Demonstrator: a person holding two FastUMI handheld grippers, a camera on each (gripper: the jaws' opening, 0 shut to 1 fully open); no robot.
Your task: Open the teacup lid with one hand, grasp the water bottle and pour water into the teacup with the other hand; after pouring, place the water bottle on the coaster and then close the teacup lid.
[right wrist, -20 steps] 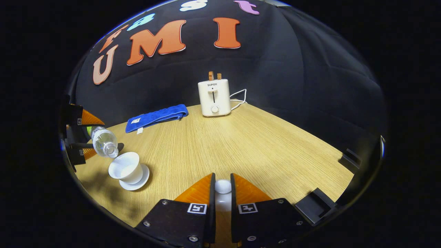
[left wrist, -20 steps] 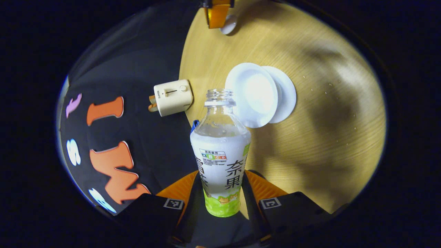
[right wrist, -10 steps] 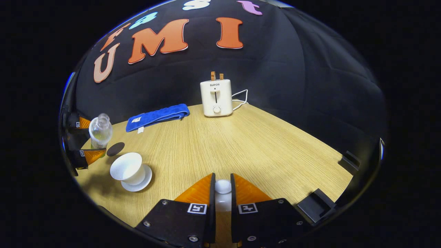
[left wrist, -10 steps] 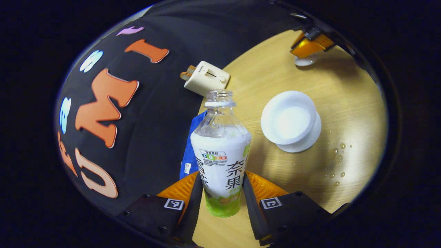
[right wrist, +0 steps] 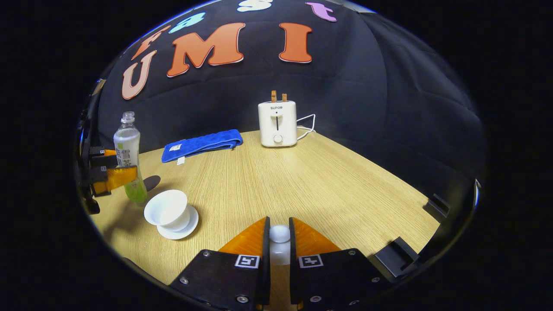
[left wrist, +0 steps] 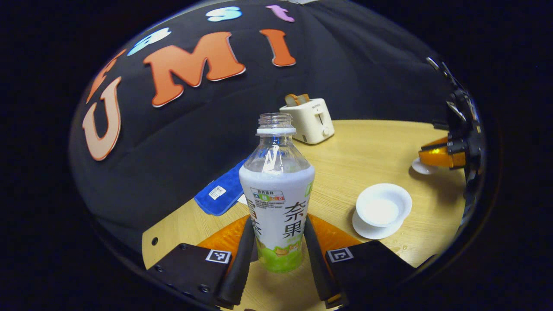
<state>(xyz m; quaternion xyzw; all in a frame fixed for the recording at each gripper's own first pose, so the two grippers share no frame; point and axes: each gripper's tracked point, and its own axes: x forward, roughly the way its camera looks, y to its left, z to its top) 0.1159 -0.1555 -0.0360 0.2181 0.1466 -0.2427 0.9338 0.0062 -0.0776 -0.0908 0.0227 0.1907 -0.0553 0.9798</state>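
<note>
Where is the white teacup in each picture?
Left gripper view: the teacup sits on its saucer at lower right, right of the water bottle that the left gripper holds.
Right gripper view: the teacup sits at lower left, just right of the bottle.
Shared landmark: the cream toaster at the table's back.

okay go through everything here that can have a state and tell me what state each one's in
water bottle: uncapped, upright, held.
left gripper: shut on the bottle.
teacup: open, on its saucer.
teacup lid: off the cup, held.
right gripper: shut on the lid.
coaster: bare.
toaster: toast sticking up.
blue towel: folded flat.
</note>
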